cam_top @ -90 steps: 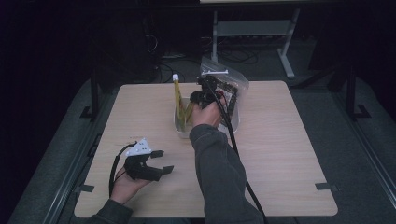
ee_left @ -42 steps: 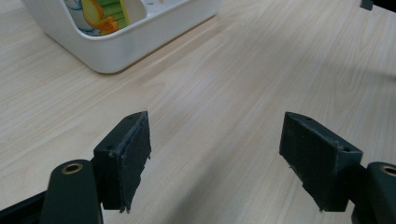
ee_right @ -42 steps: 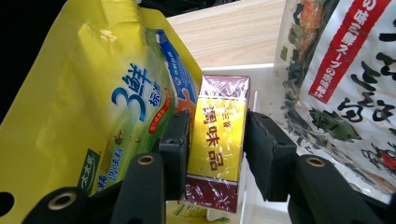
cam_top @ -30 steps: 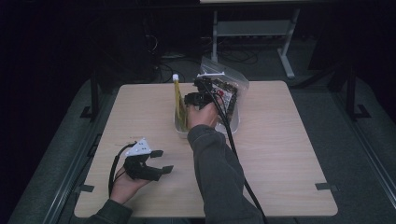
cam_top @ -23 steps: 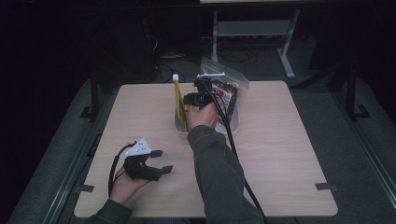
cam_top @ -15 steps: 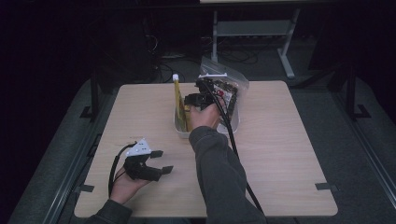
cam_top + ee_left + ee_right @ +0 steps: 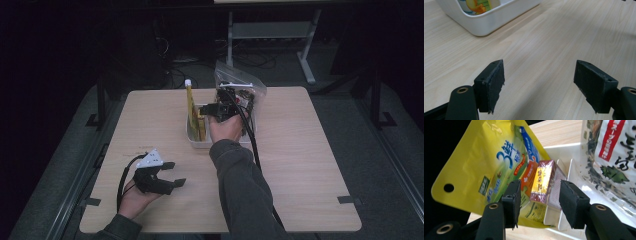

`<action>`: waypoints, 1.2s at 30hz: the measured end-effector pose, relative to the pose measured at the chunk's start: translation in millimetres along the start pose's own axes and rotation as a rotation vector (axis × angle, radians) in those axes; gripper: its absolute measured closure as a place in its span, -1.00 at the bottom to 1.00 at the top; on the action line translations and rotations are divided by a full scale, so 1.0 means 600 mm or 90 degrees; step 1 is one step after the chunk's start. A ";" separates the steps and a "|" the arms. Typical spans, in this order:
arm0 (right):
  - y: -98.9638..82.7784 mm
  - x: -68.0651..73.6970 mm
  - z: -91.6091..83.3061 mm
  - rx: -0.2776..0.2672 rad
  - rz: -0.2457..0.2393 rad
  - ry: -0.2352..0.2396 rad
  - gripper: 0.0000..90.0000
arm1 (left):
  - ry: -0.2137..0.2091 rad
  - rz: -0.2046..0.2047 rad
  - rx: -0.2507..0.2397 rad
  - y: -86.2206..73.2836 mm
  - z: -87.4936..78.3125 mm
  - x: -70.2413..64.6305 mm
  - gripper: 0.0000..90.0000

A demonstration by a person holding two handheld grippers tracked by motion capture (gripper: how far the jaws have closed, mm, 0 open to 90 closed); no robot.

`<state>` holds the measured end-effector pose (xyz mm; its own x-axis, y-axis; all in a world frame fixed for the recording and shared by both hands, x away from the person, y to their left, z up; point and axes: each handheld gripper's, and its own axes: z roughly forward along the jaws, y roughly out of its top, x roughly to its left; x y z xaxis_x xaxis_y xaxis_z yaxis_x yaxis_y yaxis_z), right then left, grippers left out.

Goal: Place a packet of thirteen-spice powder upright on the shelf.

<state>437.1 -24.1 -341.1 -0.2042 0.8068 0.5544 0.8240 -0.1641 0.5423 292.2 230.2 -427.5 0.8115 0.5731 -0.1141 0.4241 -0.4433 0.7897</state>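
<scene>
As the small red-and-yellow box (image 7: 543, 181) stands in the white plastic bin (image 7: 196, 140) between the just-opening jaws of the right claw (image 7: 537, 195), placement is judged done; withdrawal remains. The left claw (image 7: 539, 82) is parked open, empty, on the surface (image 7: 310, 150).

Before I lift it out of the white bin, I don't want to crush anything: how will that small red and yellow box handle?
The small red and yellow box has flat sides and sharp edges, so it probably stays stiff between the pads. Its glossy wrap may be slippery. It looks light and stands on end against the yellow pouch, so a nudge could tip it.
</scene>
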 end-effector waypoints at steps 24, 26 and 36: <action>-0.032 -0.026 -0.012 0.015 0.006 0.060 0.11 | -0.003 0.004 0.015 -0.003 0.008 -0.003 -0.47; -0.035 -0.027 -0.013 0.017 0.006 0.064 0.11 | -0.004 0.004 0.015 -0.003 0.008 -0.003 -0.47; -0.052 -0.039 -0.018 0.028 0.004 0.081 0.12 | -0.003 0.003 0.017 -0.004 0.009 -0.003 -0.48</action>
<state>410.3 -44.1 -364.0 -0.2616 0.7267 0.6352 0.8475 -0.1421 0.5115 291.8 226.4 -432.6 0.8158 0.5672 -0.1130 0.4305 -0.4651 0.7735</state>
